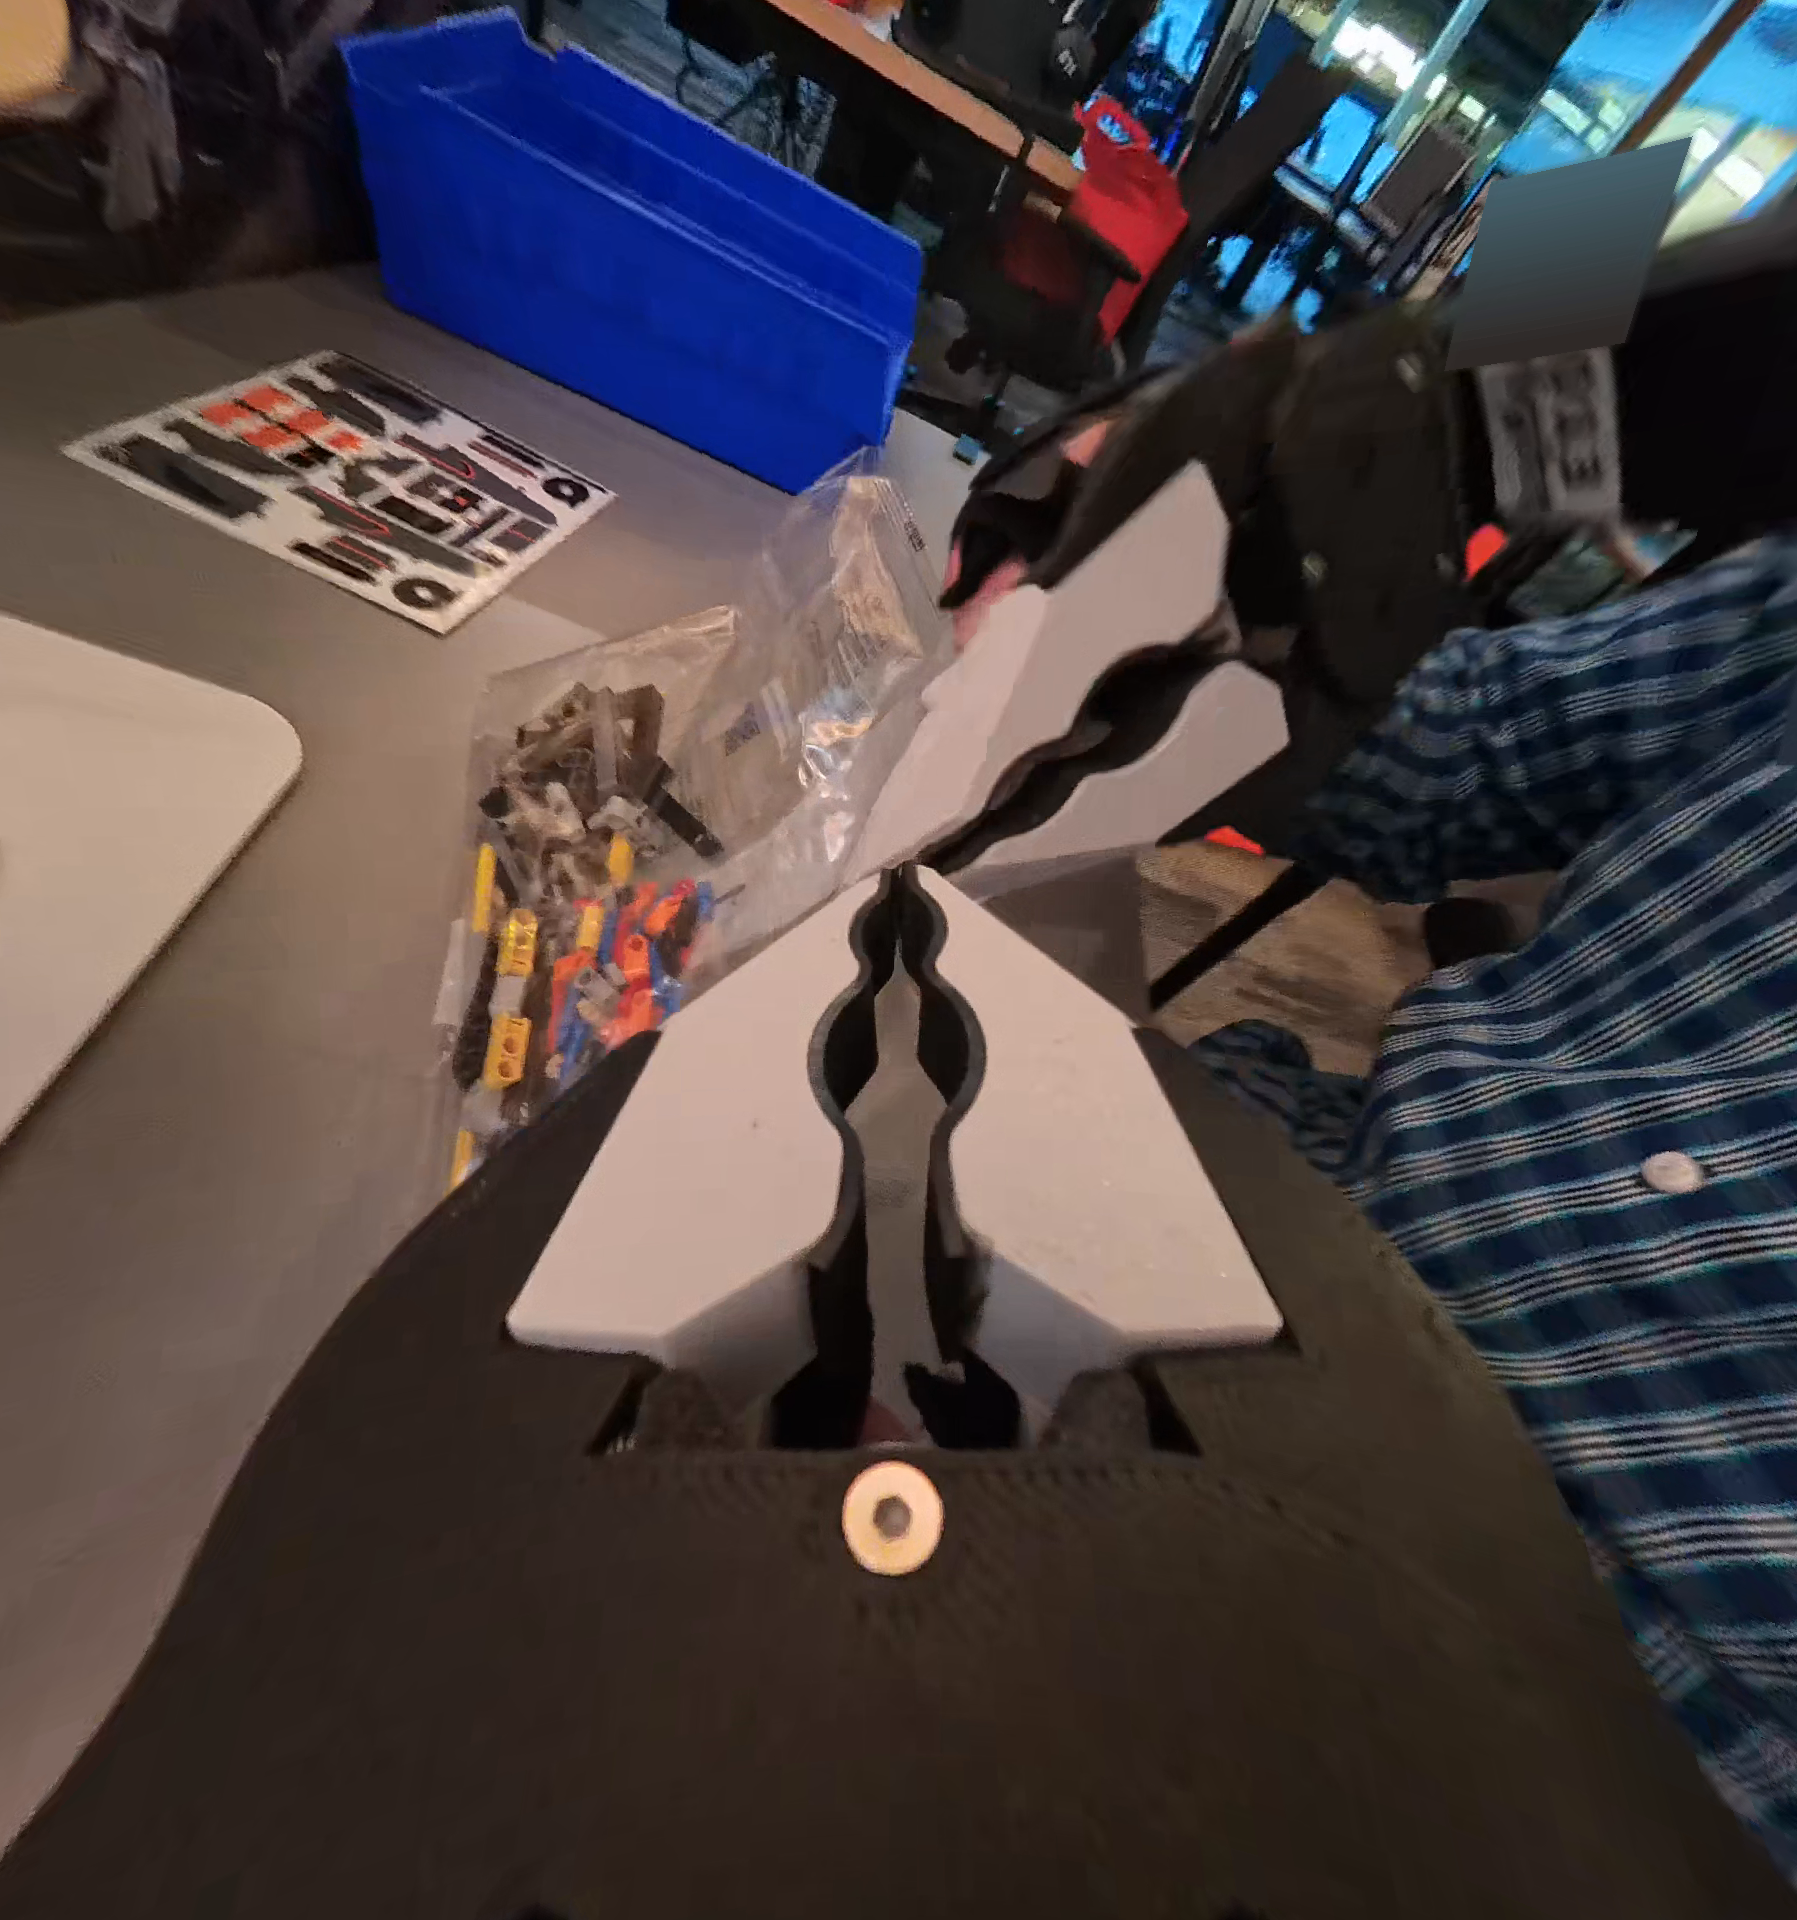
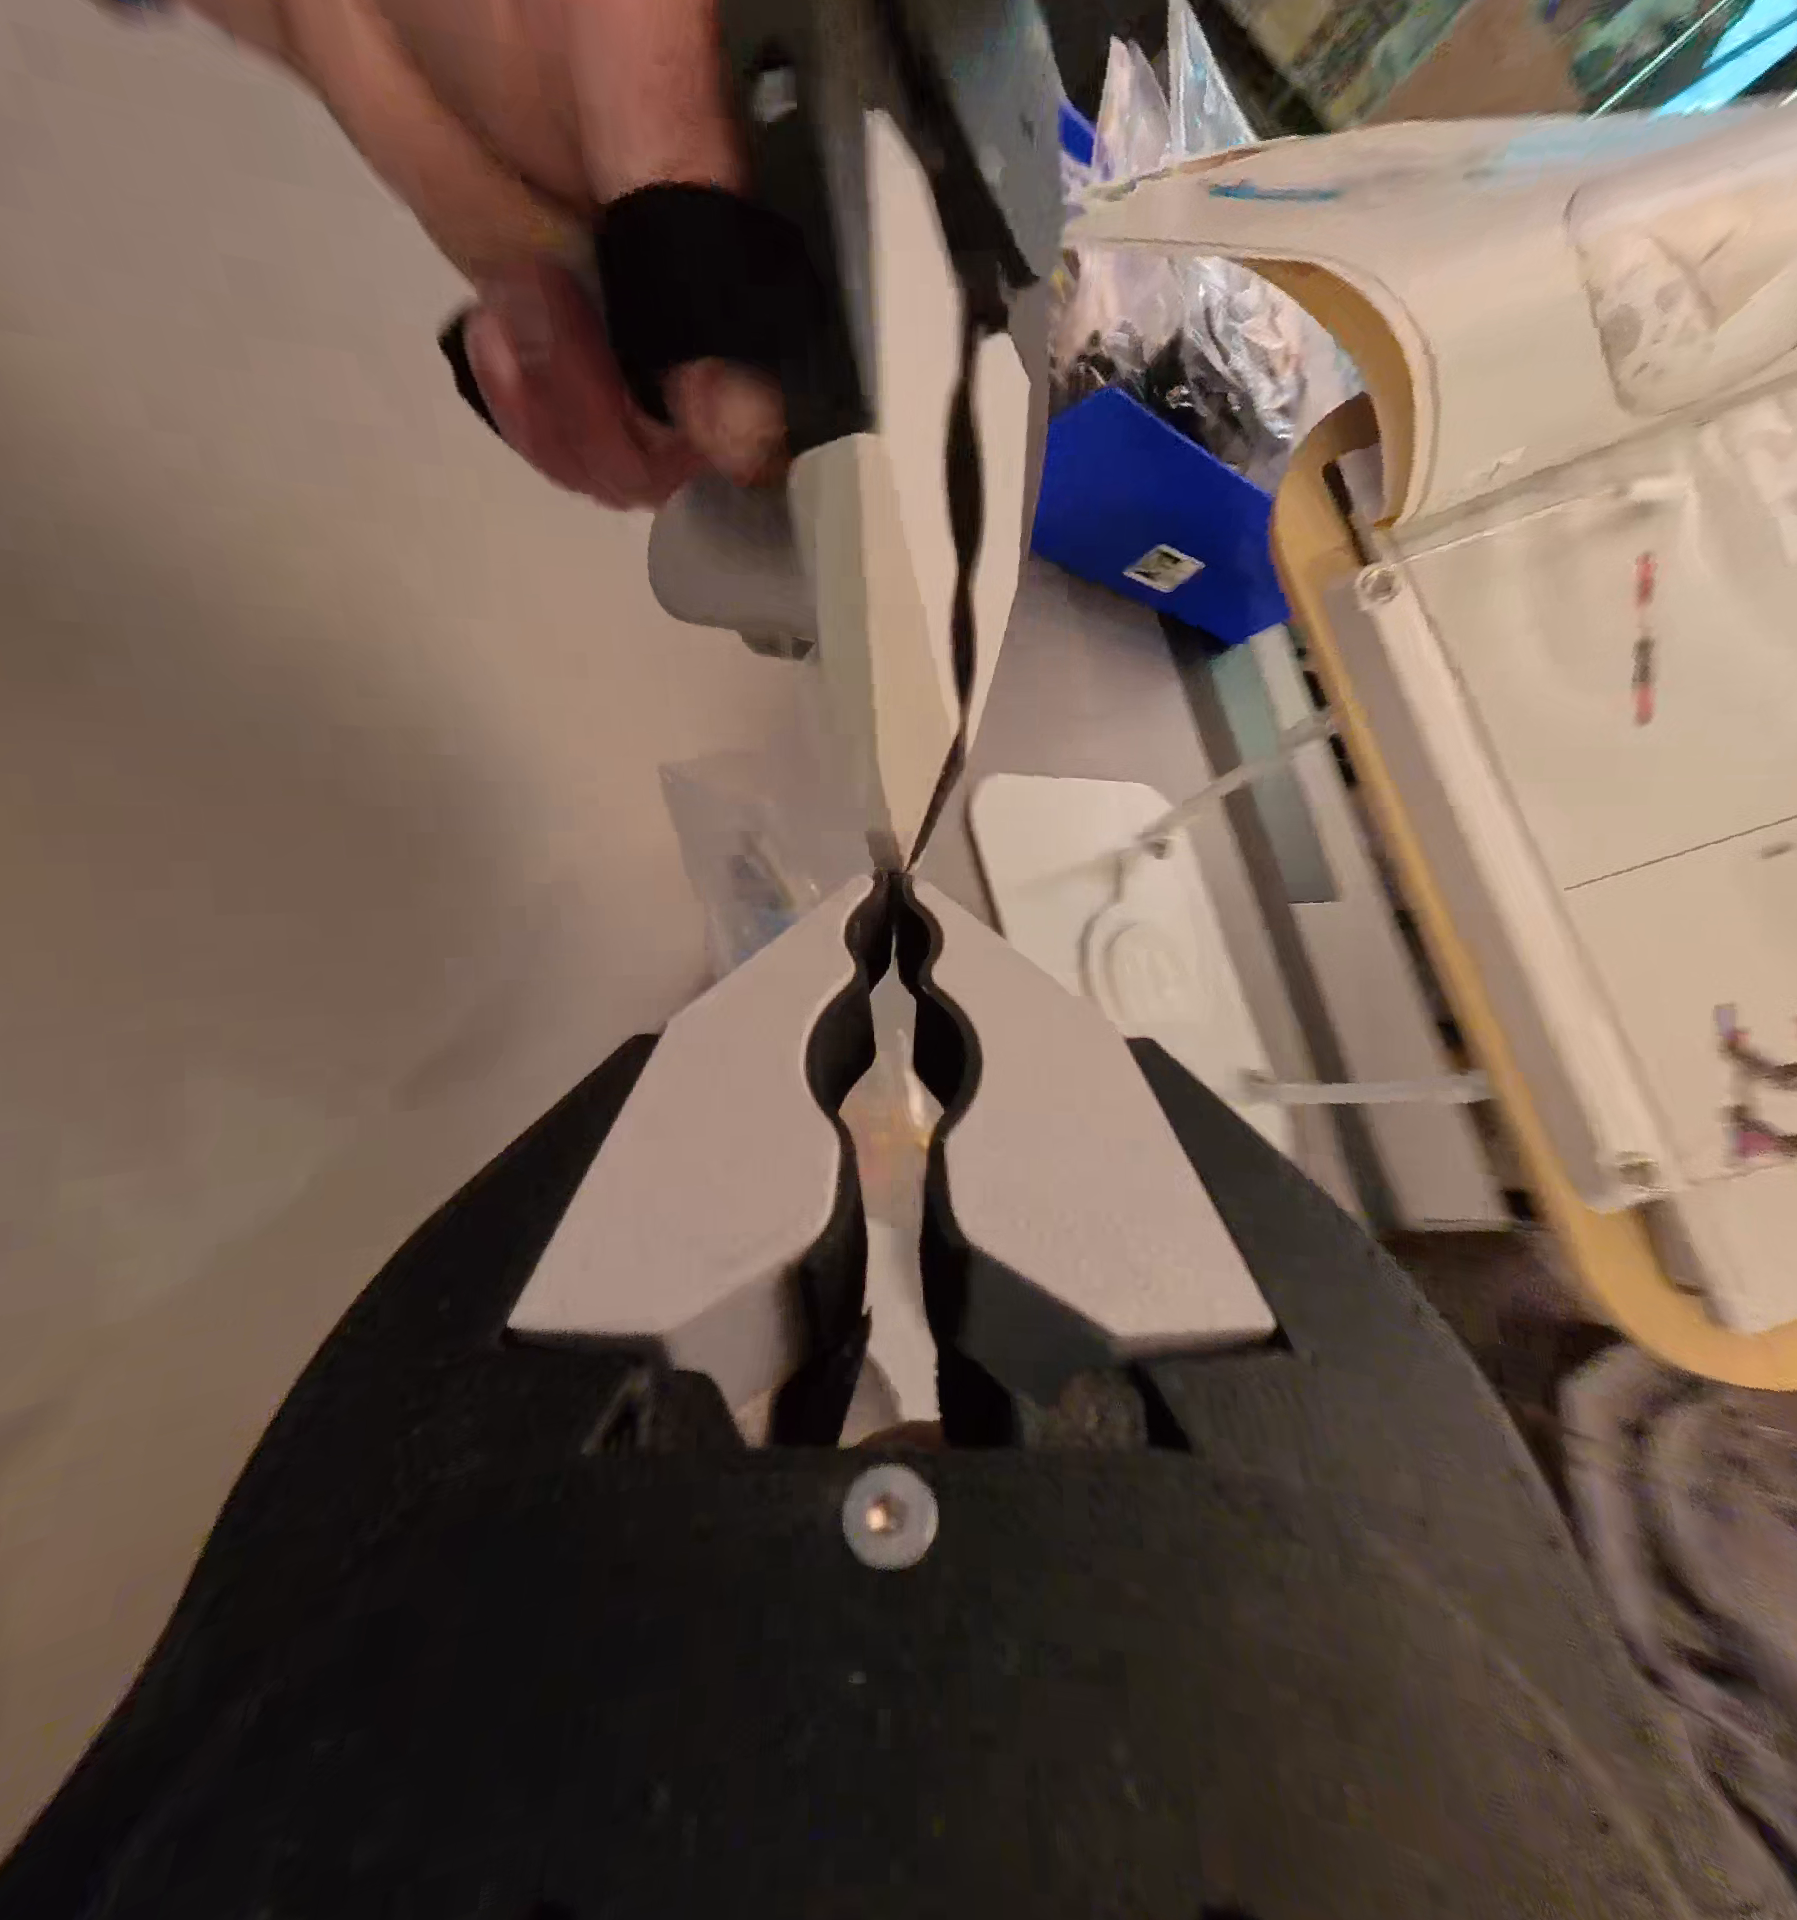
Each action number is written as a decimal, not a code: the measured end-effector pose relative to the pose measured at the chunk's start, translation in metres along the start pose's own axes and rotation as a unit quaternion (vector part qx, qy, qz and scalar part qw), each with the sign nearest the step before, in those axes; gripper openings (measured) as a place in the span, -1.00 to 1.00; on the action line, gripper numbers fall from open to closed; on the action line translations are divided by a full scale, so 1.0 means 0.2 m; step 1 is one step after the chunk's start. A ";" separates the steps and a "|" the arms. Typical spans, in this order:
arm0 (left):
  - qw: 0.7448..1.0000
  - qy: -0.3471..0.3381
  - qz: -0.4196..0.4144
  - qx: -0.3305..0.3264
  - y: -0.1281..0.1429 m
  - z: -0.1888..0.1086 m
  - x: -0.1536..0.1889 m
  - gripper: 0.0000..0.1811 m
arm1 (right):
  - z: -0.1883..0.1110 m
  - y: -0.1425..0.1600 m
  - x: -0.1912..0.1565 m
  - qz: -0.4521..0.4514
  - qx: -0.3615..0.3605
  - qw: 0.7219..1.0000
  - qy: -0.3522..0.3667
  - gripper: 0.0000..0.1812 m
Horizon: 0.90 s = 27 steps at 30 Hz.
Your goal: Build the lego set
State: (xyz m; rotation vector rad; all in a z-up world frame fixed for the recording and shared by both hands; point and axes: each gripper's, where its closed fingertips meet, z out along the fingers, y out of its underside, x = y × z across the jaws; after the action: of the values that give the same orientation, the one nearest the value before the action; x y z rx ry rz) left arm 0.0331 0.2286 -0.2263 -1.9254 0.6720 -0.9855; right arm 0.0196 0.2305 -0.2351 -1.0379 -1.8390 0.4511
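Observation:
A clear plastic bag point(image 1: 603, 883) of black, yellow, blue and orange lego pieces lies on the grey table point(image 1: 250, 1195). My left gripper point(image 1: 899, 883) is shut at the bag's right corner. My right gripper point(image 1: 920, 860) comes in from the upper right, also shut, tip to tip with the left. In the right wrist view my right gripper point(image 2: 892, 883) is shut with clear plastic showing between its jaws. The left gripper point(image 2: 899, 847) comes down from the top, held by a hand point(image 2: 561, 312). The bag point(image 2: 738, 873) shows just left of the tips.
A sticker sheet point(image 1: 343, 483) lies flat at the back left. A blue bin point(image 1: 613, 260) stands behind it at the table's far edge. A white board point(image 1: 73, 810) lies at the left. A person in a plaid shirt point(image 1: 1600, 1039) fills the right side. Less than 4 cm separates the two grippers' tips.

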 end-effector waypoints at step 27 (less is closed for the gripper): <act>0.989 -0.050 0.137 -0.019 -0.07 0.03 0.05 -1.00 | -0.07 -0.02 0.02 0.095 0.025 0.992 -0.083 -1.00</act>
State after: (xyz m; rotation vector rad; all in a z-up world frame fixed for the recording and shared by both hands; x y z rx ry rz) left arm 0.0444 0.2310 -0.2121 -1.8416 0.8744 -0.7045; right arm 0.0290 0.2302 -0.2245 -1.1755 -1.8706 0.7117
